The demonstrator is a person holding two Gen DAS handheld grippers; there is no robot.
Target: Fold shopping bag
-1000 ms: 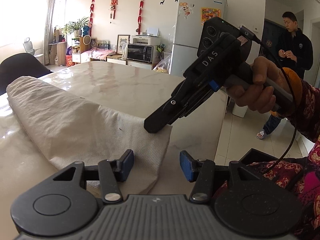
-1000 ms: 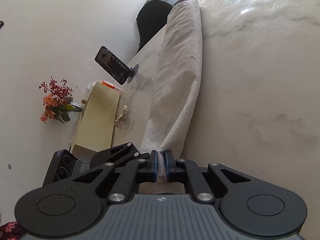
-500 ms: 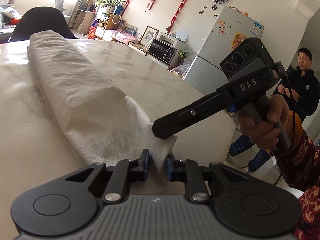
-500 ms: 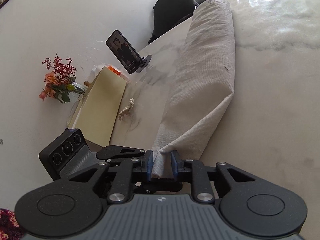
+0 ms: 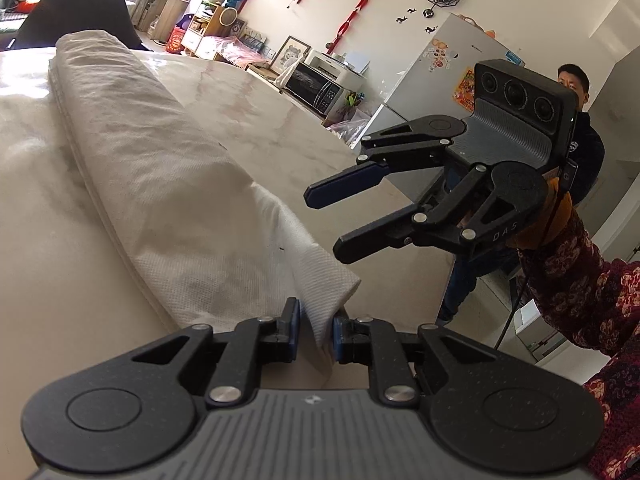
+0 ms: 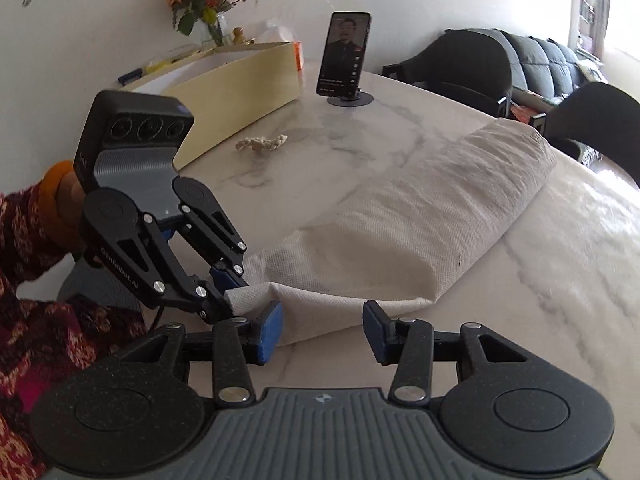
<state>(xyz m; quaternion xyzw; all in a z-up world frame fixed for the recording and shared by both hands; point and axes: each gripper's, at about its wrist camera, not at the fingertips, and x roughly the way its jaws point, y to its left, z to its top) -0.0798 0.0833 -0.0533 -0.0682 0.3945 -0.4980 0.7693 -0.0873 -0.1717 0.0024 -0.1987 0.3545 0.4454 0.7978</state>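
An off-white woven shopping bag (image 5: 160,184) lies folded into a long strip on the marble table (image 5: 248,120). My left gripper (image 5: 316,326) is shut on the bag's near corner, a fold of fabric pinched between its blue pads. The right wrist view shows the same grip at the left gripper (image 6: 227,295) on the bag (image 6: 420,216). My right gripper (image 5: 332,222) hovers just above that corner, clear of the fabric. Its jaws are opening, and the right gripper (image 6: 322,330) frames the bag's end edge without its pads pressing on it.
A phone on a stand (image 6: 346,54), a yellow box (image 6: 236,84), a short rope piece (image 6: 262,143) and flowers (image 6: 200,0) stand along the table's wall side. Dark chairs (image 6: 472,68) sit beyond. A person (image 5: 576,128) stands by the fridge (image 5: 440,80), past the table edge.
The left gripper closed on the bag's near corner. The right gripper let go of the bag end, rolled over, rose a little and spread its jaws.
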